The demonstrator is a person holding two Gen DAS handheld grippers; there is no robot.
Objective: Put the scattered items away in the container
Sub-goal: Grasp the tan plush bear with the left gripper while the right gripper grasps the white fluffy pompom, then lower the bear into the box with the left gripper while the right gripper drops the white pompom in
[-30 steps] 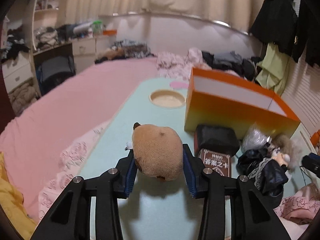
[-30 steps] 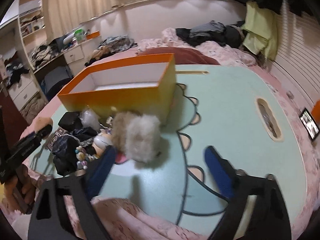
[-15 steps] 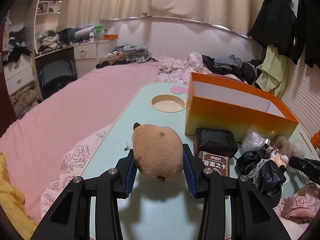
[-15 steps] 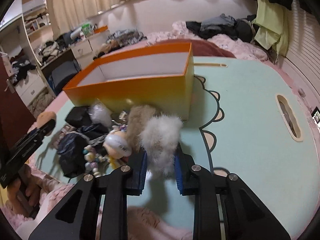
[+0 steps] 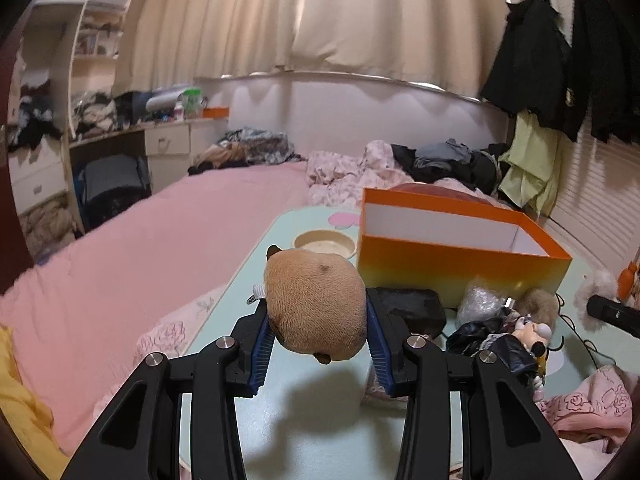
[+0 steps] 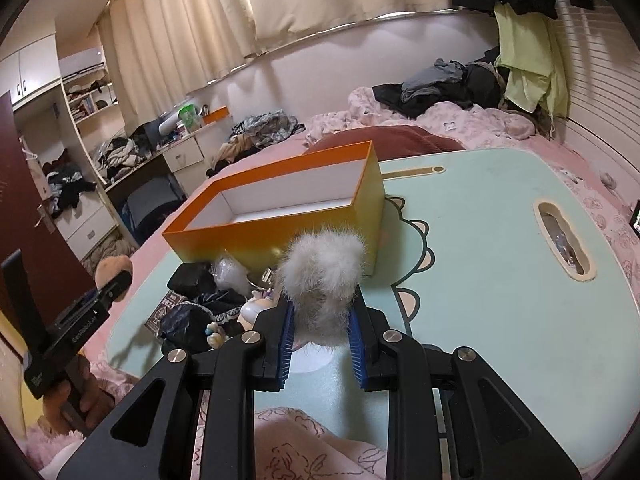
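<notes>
Small white lettering is showing on the side of the left hand-held gripper (image 6: 80,322), too blurred to make out. No other text, label or number is reading clearly anywhere.

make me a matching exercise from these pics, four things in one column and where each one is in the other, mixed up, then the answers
Things:
1. brown plush toy
2. white fluffy pompom
3. orange box
4. black pouch

Places:
A. lying on the table just in front of the box
B. standing open-topped on the table, nothing visible inside
C. clamped in the right gripper
D. clamped in the left gripper

Pairs: 1-D, 2-C, 3-B, 4-A
</notes>
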